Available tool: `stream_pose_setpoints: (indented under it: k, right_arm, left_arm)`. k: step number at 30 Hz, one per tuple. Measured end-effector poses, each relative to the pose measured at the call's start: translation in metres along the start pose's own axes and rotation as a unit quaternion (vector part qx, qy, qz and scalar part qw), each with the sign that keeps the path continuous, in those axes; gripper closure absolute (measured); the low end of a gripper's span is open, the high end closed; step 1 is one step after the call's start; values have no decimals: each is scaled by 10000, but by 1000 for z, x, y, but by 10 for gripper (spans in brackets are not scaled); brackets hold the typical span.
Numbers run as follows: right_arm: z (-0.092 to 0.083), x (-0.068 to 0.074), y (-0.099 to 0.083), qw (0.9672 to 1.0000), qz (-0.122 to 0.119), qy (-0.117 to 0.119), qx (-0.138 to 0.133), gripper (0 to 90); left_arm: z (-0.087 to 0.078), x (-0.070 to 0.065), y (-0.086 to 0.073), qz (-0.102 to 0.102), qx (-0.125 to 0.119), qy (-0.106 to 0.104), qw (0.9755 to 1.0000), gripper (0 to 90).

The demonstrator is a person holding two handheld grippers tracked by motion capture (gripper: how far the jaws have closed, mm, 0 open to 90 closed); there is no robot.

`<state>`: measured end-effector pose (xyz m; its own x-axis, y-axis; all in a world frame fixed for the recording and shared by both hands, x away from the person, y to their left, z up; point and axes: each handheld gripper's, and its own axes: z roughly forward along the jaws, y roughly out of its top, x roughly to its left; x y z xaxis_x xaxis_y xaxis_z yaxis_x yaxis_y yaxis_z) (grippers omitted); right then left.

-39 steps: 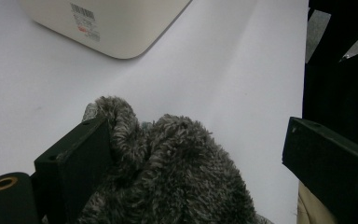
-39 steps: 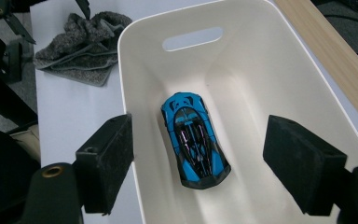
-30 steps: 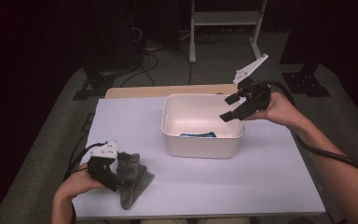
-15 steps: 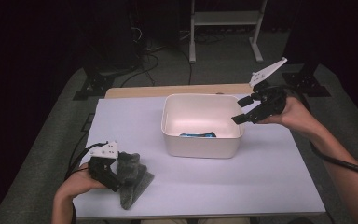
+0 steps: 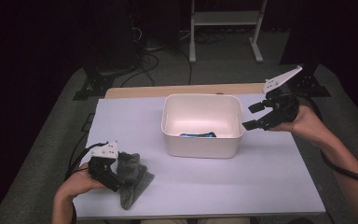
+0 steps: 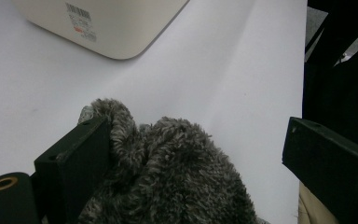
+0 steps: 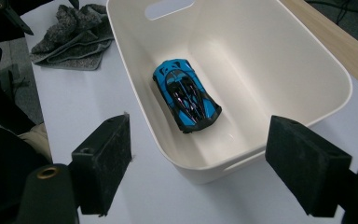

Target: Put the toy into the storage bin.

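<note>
A white plastic tub point(image 5: 200, 97) stands at the middle of the pale table point(image 5: 223, 182), and a blue toy car point(image 5: 198, 135) lies on its floor near the front wall. My right gripper point(image 5: 249, 116) hovers just off the tub's right side, open and empty. Its own view looks down past its jaws point(image 7: 200, 140) onto the car point(image 7: 186, 95) in the tub point(image 7: 261, 60). A grey fuzzy cloth point(image 5: 135, 184) lies crumpled at the front left. My left gripper point(image 5: 119, 173) is open around it. The cloth point(image 6: 168, 177) leans on one jaw, the other jaw stands well apart.
A wooden board edge point(image 5: 182, 90) runs behind the table. Beyond it, on the dark floor, stand a white frame point(image 5: 223, 18) and loose cables point(image 5: 144, 51). The tub's corner with a barcode label point(image 6: 81, 18) lies ahead of the left gripper.
My right gripper has drawn back to the right, from over the tub's right rim to beside it, and sunk a little. The left gripper and the cloth have stayed put.
</note>
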<state>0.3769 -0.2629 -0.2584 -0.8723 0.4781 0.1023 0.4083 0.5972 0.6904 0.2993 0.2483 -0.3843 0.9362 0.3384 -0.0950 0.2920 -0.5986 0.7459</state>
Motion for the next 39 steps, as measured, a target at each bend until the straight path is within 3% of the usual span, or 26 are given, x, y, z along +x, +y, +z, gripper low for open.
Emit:
stream_pose_setpoints:
  k: [13, 33, 39]
  right_arm:
    - [5, -3, -31, 9997, 202, 49, -107, 209]
    - [33, -8, -88, 9969, 718, 258, -175, 196]
    - [40, -8, -100, 9963, 818, 225, -162, 193]
  left_arm:
    - [-1, 0, 0, -16, -36, -14, 10000, 72]
    - [0, 1, -1, -37, -41, -24, 10000, 73]
    - [0, 1, -2, -42, -30, -20, 10000, 73]
